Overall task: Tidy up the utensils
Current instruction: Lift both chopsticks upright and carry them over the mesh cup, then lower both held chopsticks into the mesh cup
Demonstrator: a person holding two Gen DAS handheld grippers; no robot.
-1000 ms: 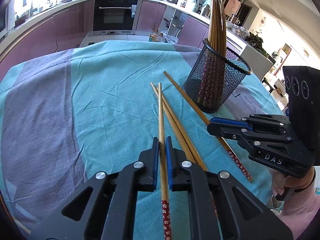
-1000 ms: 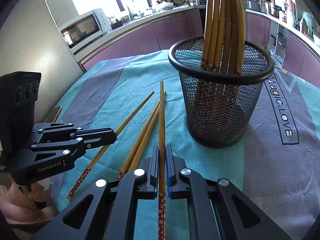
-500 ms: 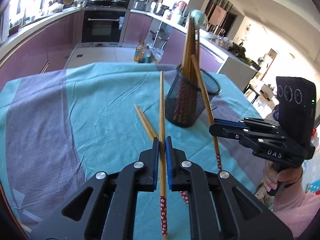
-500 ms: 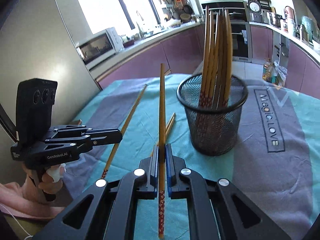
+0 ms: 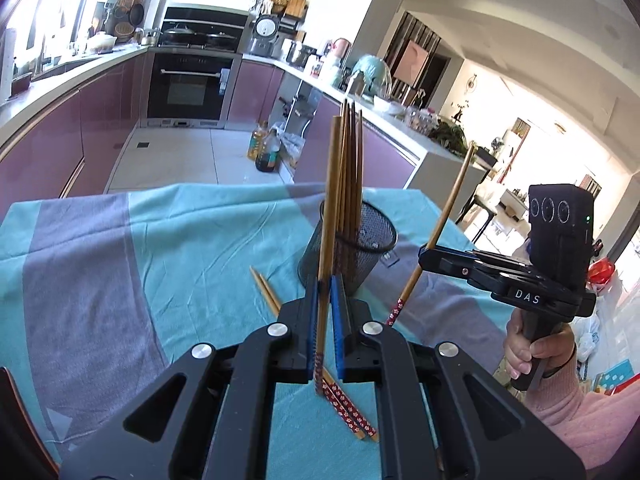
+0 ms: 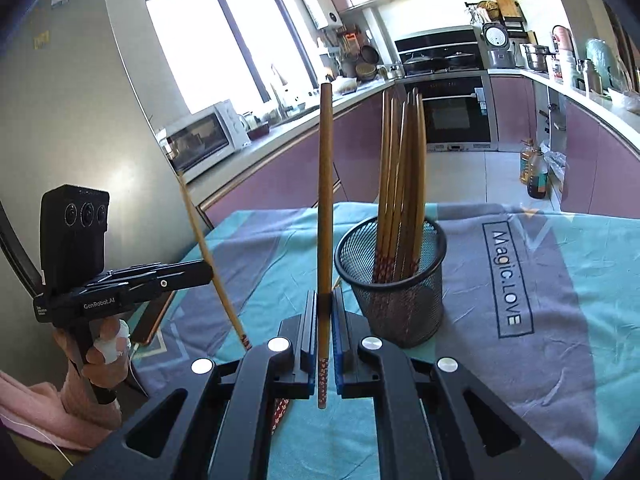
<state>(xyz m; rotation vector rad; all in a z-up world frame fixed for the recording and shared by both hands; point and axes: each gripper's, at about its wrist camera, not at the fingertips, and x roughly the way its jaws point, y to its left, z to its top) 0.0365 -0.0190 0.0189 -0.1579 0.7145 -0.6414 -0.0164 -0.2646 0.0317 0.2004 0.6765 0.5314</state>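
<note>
Both claws have risen off the tabletop (image 5: 200, 240), left claw (image 5: 324, 292) and right claw (image 6: 325, 308) each clamped on a chopstick; mesh holder (image 6: 396, 280) at one o'clock.

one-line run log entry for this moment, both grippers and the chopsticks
left gripper: shut on chopstick | right gripper: shut on chopstick | mesh holder: several chopsticks | cloth: two loose

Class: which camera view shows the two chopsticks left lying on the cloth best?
The left wrist view: both loose chopsticks lie visible, patterned ends nearest the camera. In the right wrist view only a patterned end and a tip beside the mesh holder show.
</note>
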